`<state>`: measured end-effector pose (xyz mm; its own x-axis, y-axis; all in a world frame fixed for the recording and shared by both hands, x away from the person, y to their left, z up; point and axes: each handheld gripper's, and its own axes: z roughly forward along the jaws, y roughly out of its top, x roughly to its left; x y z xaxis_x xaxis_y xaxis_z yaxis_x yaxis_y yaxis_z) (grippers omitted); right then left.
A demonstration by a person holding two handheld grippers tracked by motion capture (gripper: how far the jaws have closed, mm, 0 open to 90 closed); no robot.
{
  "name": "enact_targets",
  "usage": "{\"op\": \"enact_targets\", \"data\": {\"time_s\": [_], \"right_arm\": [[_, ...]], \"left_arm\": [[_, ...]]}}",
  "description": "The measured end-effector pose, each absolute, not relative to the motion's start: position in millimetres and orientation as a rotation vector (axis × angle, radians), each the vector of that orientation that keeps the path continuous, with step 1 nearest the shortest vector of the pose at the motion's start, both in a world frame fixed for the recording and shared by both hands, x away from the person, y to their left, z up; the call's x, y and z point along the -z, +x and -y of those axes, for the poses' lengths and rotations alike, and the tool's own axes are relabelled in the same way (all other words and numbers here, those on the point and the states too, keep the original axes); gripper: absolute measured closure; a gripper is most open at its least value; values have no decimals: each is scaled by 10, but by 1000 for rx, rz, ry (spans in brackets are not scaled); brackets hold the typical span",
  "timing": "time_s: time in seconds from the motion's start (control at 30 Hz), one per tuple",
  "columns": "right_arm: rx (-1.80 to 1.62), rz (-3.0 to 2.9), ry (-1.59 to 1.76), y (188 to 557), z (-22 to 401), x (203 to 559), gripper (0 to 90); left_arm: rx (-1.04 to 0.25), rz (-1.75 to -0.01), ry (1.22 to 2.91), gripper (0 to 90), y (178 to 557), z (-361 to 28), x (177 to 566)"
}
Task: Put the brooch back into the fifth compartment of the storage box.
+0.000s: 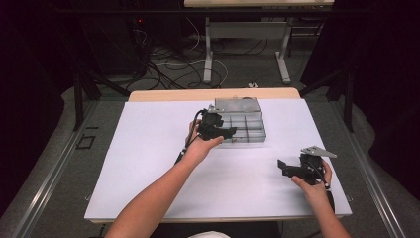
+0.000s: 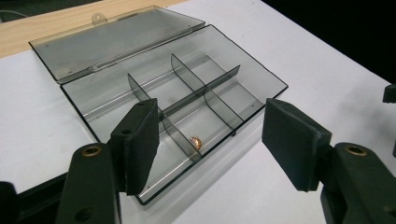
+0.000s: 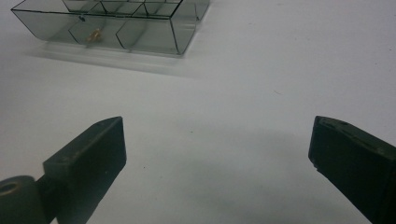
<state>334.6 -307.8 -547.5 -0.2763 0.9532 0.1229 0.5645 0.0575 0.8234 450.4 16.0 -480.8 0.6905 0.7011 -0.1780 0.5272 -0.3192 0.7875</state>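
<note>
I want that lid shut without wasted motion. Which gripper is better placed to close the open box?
Left. The left gripper hangs right at the box, jaws open, and in its own view the lid lies flat behind the compartments. The right gripper sits well away on the bare table, near the person.

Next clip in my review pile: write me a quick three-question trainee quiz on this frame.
1. True or false: the lid of the compartment box is shut.
2. What lies in the box? A) a small copper-coloured piece B) a battery C) a coin
3. Which gripper hangs by the box, the left gripper or the right gripper?

Key:
1. False; it lies folded back, open.
2. A; the small piece sits in a near compartment.
3. The left gripper, jaws apart, nothing between them; the right one hangs over bare table.
</note>
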Motion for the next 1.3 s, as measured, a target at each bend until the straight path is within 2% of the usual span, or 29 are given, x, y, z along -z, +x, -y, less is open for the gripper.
{"op": "enact_targets", "data": {"time_s": [0.4,0.7,0.8,1.03,1.3], "right_arm": [[-1116,-1887,1513,3342,3067,5476,37],[-1116,-1886,1522,3340,3066,5477,38],[-1114,-1887,1519,3340,3066,5477,37],[-1112,-1885,1517,3339,3061,5477,37],[-1111,-1884,1517,3335,3057,5475,37]], "left_arm": [[-236,-947,1978,329,4289,-333,4703],[-243,-959,1941,164,4172,-531,4675],[-244,-972,1919,146,4131,-623,4665],[-254,-1006,1881,4,4061,-841,4669],[-331,-1048,1864,3,3961,-1072,4704]]}}
